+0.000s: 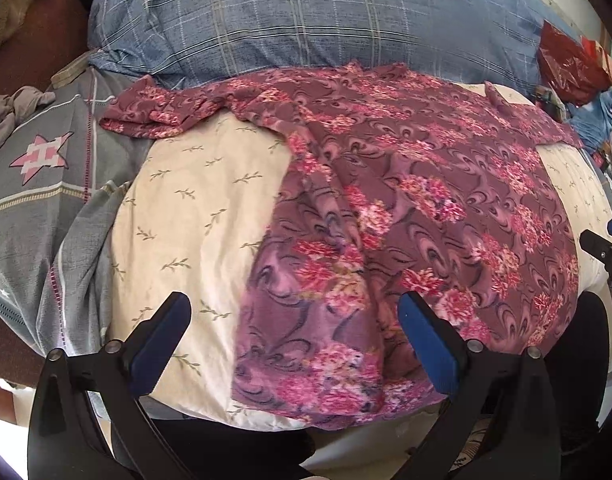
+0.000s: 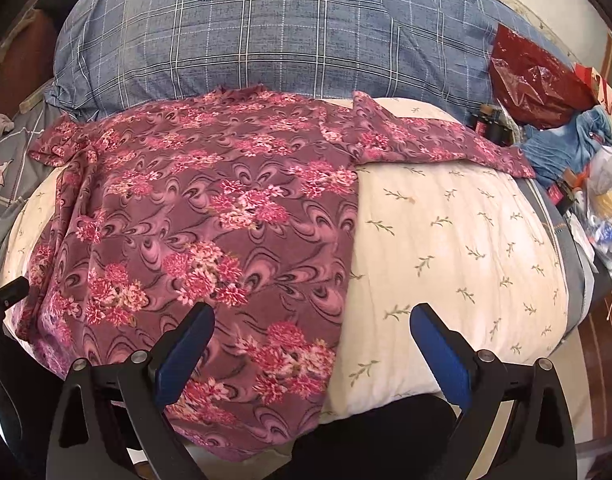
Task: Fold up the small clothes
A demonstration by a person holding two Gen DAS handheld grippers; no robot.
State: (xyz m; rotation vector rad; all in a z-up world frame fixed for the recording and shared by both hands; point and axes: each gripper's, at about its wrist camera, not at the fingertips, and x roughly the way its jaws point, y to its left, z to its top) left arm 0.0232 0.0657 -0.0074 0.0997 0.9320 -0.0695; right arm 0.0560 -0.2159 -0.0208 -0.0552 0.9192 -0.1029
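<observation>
A maroon floral top (image 1: 406, 208) lies spread flat on a cream pillow (image 1: 194, 216), sleeves out to both sides; it also shows in the right wrist view (image 2: 210, 232). My left gripper (image 1: 294, 316) is open and empty, hovering over the top's near left hem. My right gripper (image 2: 312, 328) is open and empty over the top's near right hem, one finger above the cloth, the other above the cream pillow (image 2: 458, 248). The right gripper's tip shows at the left wrist view's right edge (image 1: 602, 252).
A blue plaid pillow (image 1: 306, 20) lies behind the top. A grey patterned cloth (image 1: 38, 184) is at the left. A red plastic bag (image 2: 534, 80), blue cloth (image 2: 562, 144) and clutter sit at the right.
</observation>
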